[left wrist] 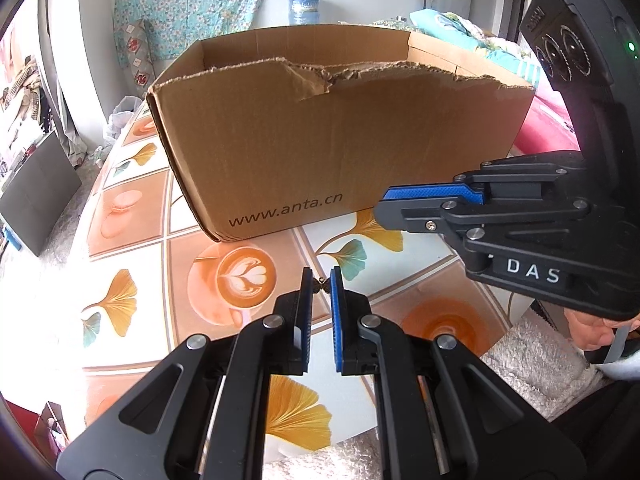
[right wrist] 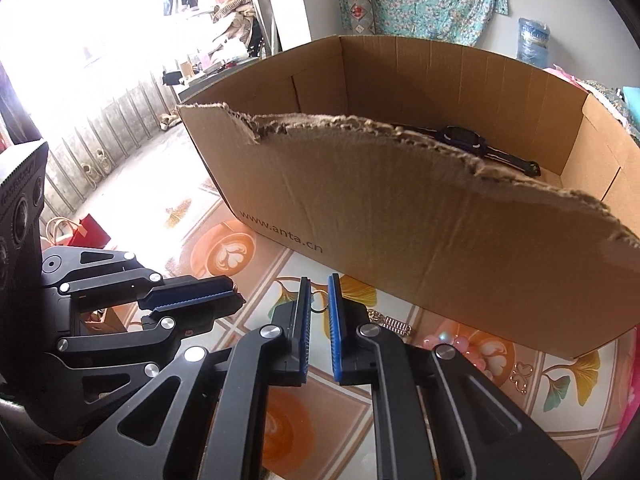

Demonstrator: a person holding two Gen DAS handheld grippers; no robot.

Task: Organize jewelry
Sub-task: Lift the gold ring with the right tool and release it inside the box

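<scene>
A brown cardboard box (left wrist: 340, 136) stands on the patterned table; it also shows in the right wrist view (right wrist: 440, 216), with a dark wristwatch (right wrist: 472, 144) lying inside. My left gripper (left wrist: 321, 284) is shut on a small bronze trinket (left wrist: 322, 286) just above the table in front of the box. My right gripper (right wrist: 319, 294) is shut on a thin metal ring (right wrist: 318, 299). The right gripper shows in the left wrist view (left wrist: 424, 204), its jaws close together beside the box's front wall.
On the table by the box's front lie a gold chain clasp (right wrist: 390, 322), pink and white beads (right wrist: 448, 340) and a gold heart-shaped piece (right wrist: 520, 376). A blue water jug (left wrist: 304, 8) stands behind. White fluffy carpet (left wrist: 532, 356) lies right of the table.
</scene>
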